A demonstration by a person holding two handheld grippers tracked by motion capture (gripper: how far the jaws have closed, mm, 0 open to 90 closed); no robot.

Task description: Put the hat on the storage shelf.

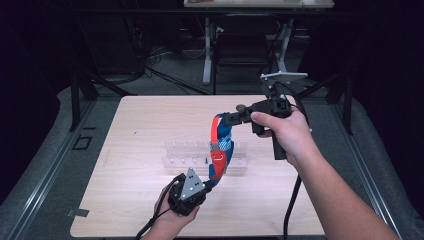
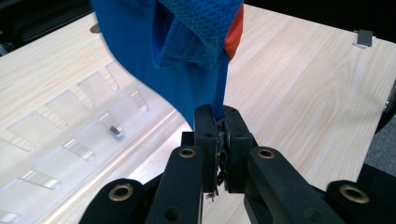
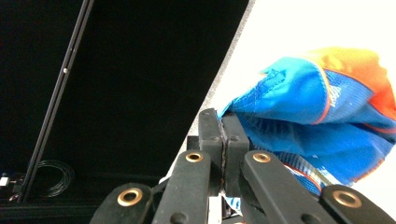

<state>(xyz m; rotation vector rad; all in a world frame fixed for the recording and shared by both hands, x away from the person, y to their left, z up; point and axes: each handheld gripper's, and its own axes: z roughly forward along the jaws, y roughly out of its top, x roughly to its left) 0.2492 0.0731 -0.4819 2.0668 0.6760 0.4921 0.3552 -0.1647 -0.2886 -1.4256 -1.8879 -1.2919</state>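
Two grippers share one piece of blue and orange cloth (image 1: 219, 145), and we see it stretched between them above the middle of the table (image 1: 130, 150). The right gripper (image 1: 226, 119) is held up over the far half of the table, and in the right gripper view its jaws stand pressed together on a stitched blue hem of the cloth, which bunches out to one side with an orange patch on top. The left gripper (image 1: 207, 186) sits low near the table's near edge, and in the left gripper view its jaws are narrowed onto a thin blue edge of the cloth that runs straight up out of them into a folded mass of blue mesh with orange behind. We note no earlier look at these jaws, so we speak only of the clamp as it stands. From the high view the cloth hangs in a curved band from the upper gripper down to the lower one, orange along its left side and blue with a pale pattern on its right. Beneath it, a clear plastic rack (image 1: 185, 155) with slots lies flat on the table's middle, running left to right, and the cloth passes in front of its right half.
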